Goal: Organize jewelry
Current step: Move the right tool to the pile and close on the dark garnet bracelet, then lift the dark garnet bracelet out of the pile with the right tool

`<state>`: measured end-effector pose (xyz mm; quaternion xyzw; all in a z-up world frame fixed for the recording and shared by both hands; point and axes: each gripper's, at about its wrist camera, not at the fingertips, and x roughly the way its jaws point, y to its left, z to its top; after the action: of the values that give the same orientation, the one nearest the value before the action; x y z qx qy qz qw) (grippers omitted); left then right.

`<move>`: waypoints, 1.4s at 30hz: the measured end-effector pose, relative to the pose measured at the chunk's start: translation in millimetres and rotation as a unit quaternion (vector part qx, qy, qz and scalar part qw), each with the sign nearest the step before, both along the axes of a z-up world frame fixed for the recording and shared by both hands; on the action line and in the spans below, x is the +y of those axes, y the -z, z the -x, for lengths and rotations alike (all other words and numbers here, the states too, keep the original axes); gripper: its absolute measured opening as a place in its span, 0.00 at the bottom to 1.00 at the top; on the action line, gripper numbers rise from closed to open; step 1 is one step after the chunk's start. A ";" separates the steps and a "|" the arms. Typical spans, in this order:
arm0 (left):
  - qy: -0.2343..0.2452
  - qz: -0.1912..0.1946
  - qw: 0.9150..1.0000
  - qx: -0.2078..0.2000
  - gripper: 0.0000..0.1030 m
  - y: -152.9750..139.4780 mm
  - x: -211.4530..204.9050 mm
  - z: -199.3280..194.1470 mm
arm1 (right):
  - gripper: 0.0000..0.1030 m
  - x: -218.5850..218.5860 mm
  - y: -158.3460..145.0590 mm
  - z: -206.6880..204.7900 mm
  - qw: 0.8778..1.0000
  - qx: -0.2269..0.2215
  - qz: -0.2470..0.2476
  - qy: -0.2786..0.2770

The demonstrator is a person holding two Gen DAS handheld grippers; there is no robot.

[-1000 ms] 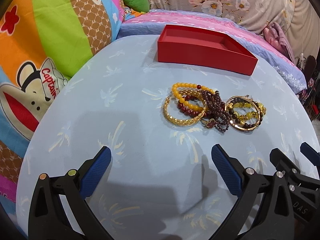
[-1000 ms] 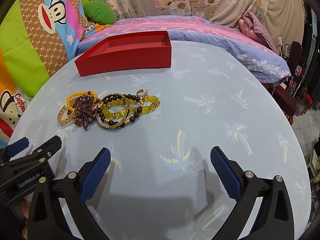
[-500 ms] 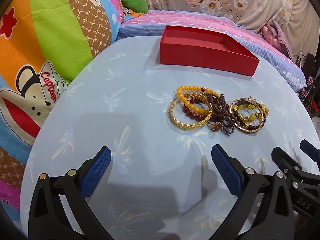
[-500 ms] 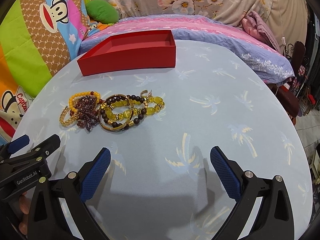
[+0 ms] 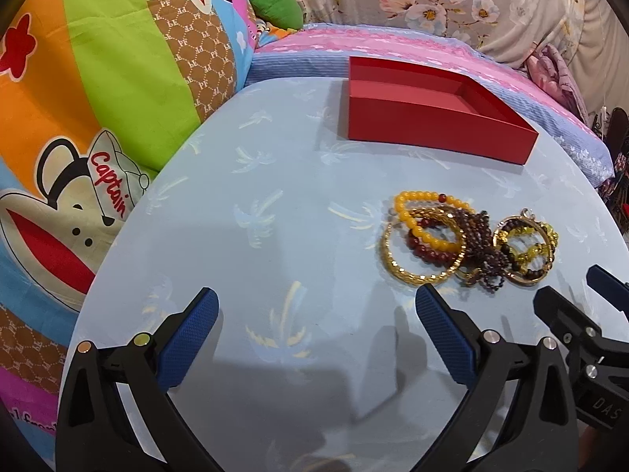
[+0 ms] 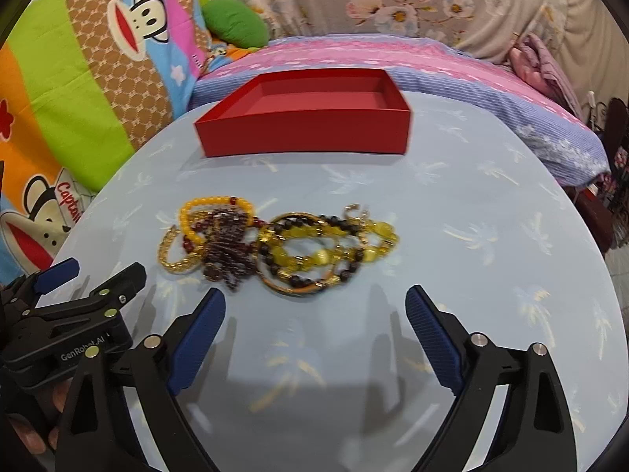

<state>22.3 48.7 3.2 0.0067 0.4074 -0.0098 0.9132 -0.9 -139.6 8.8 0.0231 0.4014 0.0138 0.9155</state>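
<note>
While hovering over the round table [image 5: 275,181]:
Left gripper [image 5: 316,314]: pointing down at bare cloth, blue pads spread wide, gripping nothing; showing at the left edge of the right wrist view too [image 6: 90,279], with fingertips of a hand [image 6: 27,438] peeking below it.
Right gripper [image 6: 314,310]: pads [image 6: 196,338] standing wide and closing at this moment, nothing lying between them; aiming at the near edge of the jewelry pile; poking into the lower right corner of the left wrist view [image 5: 570,299].
Jewelry pile [image 6: 275,244]: lying tangled in the middle of the table, just ahead of both grippers, touching neither.
Orange bead bracelet [image 5: 428,216]: sitting at the left end of the pile, overlapping the gold bangle [image 5: 422,251] and a dark red bead bracelet [image 5: 426,244].
Garnet-coloured bead cluster [image 5: 481,247]: lying bunched in the middle of the pile.
Yellow and dark bead bracelets [image 6: 326,247]: lying looped with a thin gold ring at the right end, looking slightly blurred in the right wrist view.
Red box [image 6: 306,126]: standing open beyond the pile, well apart from it, near the far edge of the table; inside showing only red walls and floor.
Tablecloth [image 6: 491,236]: pale blue, printing of palm trees showing.
Surroundings: cartoon monkey bedding [image 5: 98,118] lying at left, green cushion [image 6: 236,23] behind, pink and blue striped cover [image 6: 452,67] past the table, floral fabric [image 5: 452,4] hanging at back.
</note>
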 end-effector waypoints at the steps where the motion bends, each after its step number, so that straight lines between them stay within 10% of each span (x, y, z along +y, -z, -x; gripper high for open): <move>1: -0.003 0.004 1.000 0.002 0.93 0.5 3.3 -1.0 | 0.80 5.5 0.8 -3.2 1.000 0.001 0.000 -0.008; 24: -0.010 0.046 0.999 0.018 0.93 6.0 25.4 -5.7 | 0.10 44.4 7.3 -38.4 0.997 0.014 -0.026 -0.073; 42: 0.025 0.046 0.999 0.014 0.93 2.8 -2.7 2.0 | 0.04 -5.9 -5.1 -0.4 0.999 0.001 -0.046 -0.024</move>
<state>20.3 46.0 0.4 -0.0257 0.4190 -0.0515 0.9061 -0.5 -145.5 13.8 0.0553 0.4016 0.0539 0.9126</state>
